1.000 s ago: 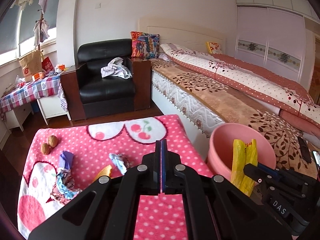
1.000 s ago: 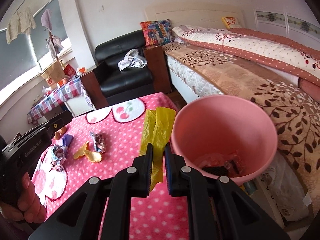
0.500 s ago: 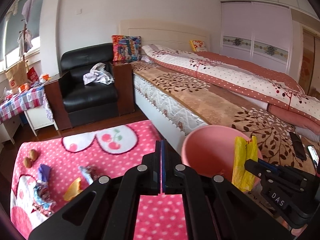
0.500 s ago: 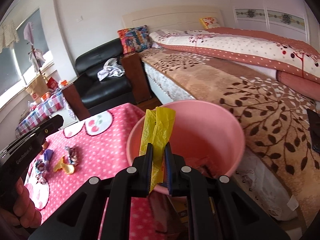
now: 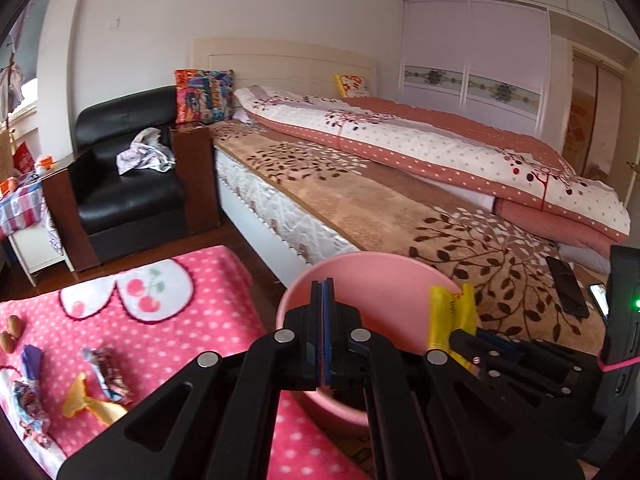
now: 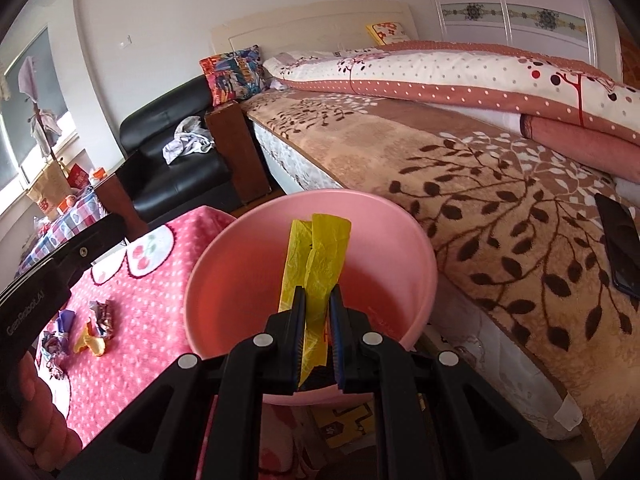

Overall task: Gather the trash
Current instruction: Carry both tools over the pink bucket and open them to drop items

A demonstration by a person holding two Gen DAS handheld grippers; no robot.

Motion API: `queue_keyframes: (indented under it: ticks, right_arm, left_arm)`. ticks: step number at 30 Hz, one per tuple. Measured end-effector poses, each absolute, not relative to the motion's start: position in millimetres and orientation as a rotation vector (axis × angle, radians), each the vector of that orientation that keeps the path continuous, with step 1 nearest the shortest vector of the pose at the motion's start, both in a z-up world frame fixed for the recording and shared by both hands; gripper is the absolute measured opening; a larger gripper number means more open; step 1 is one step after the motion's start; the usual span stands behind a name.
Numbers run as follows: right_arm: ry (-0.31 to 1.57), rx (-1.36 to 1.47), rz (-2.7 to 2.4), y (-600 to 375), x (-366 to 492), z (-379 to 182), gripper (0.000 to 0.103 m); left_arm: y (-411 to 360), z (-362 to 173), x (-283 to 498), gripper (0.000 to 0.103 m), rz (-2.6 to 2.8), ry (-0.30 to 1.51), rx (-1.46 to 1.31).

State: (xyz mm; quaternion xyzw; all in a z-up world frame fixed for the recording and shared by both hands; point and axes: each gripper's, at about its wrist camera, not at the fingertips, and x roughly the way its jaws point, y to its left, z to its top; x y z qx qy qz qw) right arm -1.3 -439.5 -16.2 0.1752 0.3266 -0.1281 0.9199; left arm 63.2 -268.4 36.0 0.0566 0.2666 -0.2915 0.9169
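My right gripper [image 6: 318, 294] is shut on a yellow wrapper [image 6: 316, 256] and holds it over the pink bucket [image 6: 224, 292]. The wrapper [image 5: 450, 320] also shows in the left wrist view above the bucket [image 5: 384, 276]. My left gripper [image 5: 322, 284] is shut and empty, near the bucket's left rim. Several wrappers lie on the pink dotted blanket [image 5: 180, 332]: a yellow one [image 5: 86, 402], a crumpled foil one [image 5: 106, 372] and a purple one [image 5: 32, 360]. Dark trash lies at the bucket's bottom, mostly hidden.
A bed [image 5: 400, 200] with a leaf-patterned cover stands to the right, with a dark phone [image 6: 618, 248] on it. A black armchair [image 5: 120, 184] with a cloth stands behind. Two nuts [image 5: 10, 332] lie at the blanket's left edge.
Both grippers have moved right toward the bucket. The yellow wrapper went from beside the bucket's rim to over its inside. The right jaws look slightly wider apart.
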Motion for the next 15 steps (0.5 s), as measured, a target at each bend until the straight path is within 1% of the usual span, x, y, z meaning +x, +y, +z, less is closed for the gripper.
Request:
queue_keyframes:
  ticks: [15]
  right_arm:
    - [0.683, 0.375, -0.274, -452.2, 3.3, -26.7, 0.011]
  left_arm:
    - [-284.4, 20.2, 69.4, 0.0, -0.708, 0.613, 0.066]
